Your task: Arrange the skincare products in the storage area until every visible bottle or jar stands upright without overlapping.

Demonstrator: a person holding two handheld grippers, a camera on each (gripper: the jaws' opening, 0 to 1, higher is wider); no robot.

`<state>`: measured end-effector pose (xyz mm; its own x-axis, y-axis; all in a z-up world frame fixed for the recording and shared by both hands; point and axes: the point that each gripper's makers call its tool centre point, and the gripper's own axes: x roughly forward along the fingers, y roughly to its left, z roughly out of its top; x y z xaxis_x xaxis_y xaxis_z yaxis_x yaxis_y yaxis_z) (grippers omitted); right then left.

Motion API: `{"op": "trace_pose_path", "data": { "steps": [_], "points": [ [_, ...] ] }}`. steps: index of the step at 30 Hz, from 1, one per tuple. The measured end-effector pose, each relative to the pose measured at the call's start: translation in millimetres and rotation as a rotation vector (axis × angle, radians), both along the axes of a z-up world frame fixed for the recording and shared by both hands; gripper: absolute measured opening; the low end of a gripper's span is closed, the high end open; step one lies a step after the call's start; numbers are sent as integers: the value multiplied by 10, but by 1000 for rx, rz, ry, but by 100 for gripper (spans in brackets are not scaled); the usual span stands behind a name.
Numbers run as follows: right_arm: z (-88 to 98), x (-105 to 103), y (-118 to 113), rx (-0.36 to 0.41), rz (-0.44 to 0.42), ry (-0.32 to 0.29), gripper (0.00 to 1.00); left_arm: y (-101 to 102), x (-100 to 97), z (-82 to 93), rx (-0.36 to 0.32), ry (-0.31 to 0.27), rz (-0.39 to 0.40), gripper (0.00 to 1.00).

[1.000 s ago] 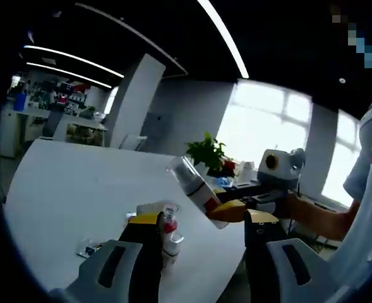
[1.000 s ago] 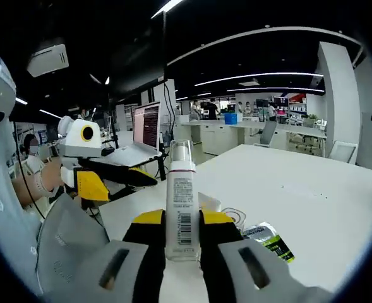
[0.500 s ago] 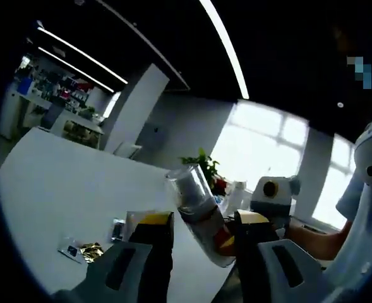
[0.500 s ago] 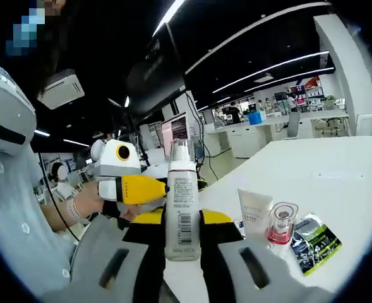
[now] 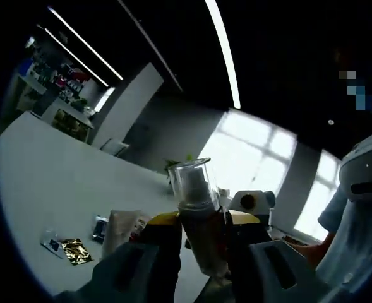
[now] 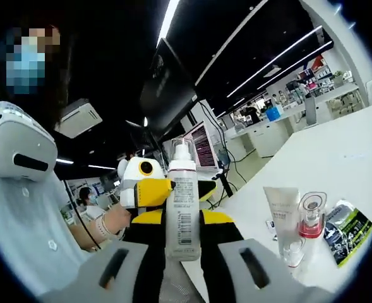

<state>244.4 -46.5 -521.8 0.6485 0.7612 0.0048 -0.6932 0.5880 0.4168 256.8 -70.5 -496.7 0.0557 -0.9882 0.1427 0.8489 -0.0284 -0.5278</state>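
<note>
Both my left gripper (image 5: 195, 237) and right gripper (image 6: 182, 227) clamp the tall white clear-capped pump bottle (image 6: 182, 205), so I should release one before standing it on the white surface (image 6: 356, 151).

Both grippers are raised off the table: left gripper (image 5: 198, 243) and right gripper (image 6: 183, 237) each clamp the same bottle (image 6: 182, 205).

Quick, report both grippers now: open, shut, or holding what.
Left gripper: jaws on either side of the pump bottle; grip cannot be told.
Right gripper: shut on the pump bottle.
</note>
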Motion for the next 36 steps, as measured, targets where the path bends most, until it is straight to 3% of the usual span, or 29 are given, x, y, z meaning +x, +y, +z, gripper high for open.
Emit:
{"op": "trace_pose_path", "data": {
  "steps": [4, 7, 10, 14, 17, 24, 31, 36],
  "points": [
    [-77, 16, 8, -19, -11, 23, 20, 2, 20, -78, 35, 34, 13, 23],
    [-181, 19, 48, -42, 2, 59, 21, -19, -26, -149, 76, 2, -6, 21],
    [-322, 27, 49, -126, -15, 84, 23, -48, -51, -228, 125, -45, -9, 20],
    [-477, 58, -25, -257, -53, 87, 28, -68, 71, -401, 177, -42, 46, 20],
    [-528, 60, -102, -271, -80, 109, 27, -41, 163, -610, 270, -98, 76, 20],
    [-556, 14, -158, -275, -68, 139, 26, -5, 250, -1044, 450, -140, 96, 20],
    [-539, 90, -86, -253, -81, 138, 29, -69, 272, -1230, 518, -214, 94, 20],
    [-537, 290, -236, -217, -231, 146, 29, -76, 312, -1369, 558, -248, 93, 20]
  ]
}}
